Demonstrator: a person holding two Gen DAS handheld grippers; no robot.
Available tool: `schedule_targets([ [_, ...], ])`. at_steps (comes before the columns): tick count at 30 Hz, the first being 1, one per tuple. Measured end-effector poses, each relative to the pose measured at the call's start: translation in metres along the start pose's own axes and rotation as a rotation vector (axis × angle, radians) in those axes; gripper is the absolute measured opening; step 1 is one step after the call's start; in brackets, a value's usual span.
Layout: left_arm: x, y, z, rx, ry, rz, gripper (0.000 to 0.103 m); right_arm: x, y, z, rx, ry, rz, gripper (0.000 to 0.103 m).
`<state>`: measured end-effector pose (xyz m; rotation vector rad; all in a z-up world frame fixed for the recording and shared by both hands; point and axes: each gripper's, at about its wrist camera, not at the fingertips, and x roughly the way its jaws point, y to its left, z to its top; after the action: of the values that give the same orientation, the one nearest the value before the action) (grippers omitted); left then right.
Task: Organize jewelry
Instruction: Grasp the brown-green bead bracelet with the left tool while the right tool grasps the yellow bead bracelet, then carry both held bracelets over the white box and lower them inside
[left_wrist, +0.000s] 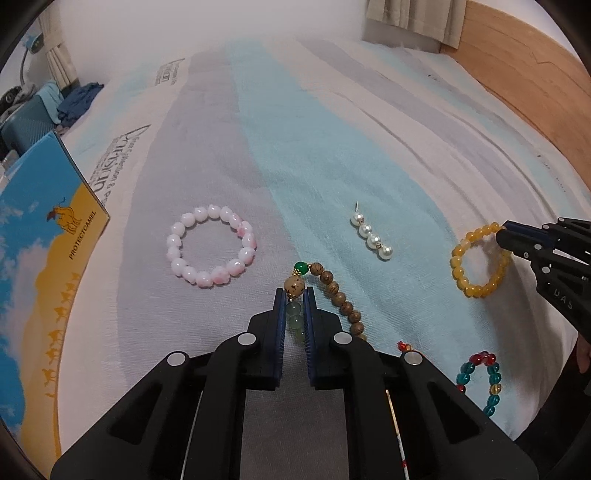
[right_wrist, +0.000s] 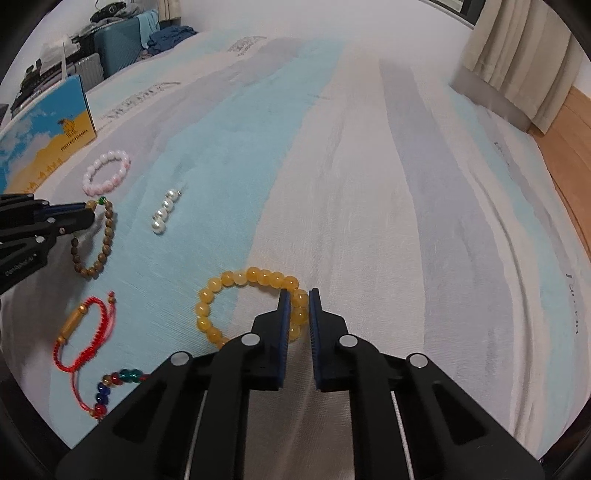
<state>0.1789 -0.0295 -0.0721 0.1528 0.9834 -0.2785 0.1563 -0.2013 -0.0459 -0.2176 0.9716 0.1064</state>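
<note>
Red cord bracelet (right_wrist: 86, 338): R view only.

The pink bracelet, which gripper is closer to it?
Left. The left gripper sits just beside the pink bracelet, jaws shut on the wooden bead bracelet. The right gripper is farther off, past the pearl pin, shut on the yellow bracelet.
</note>
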Motion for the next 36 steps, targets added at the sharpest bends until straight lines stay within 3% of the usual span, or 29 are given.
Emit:
schedule_targets([
  [20,-0.050,0.014,0.013,-0.016,-0.047,0.036,0.008,-0.052,0.012,0.024,0.013,-0.101,0.019,0.009],
  [36,-0.103,0.035,0.006,-0.056,-0.093,0.082,0.008,-0.091,0.041,0.046,0.023,-0.158,0.069,0.009],
])
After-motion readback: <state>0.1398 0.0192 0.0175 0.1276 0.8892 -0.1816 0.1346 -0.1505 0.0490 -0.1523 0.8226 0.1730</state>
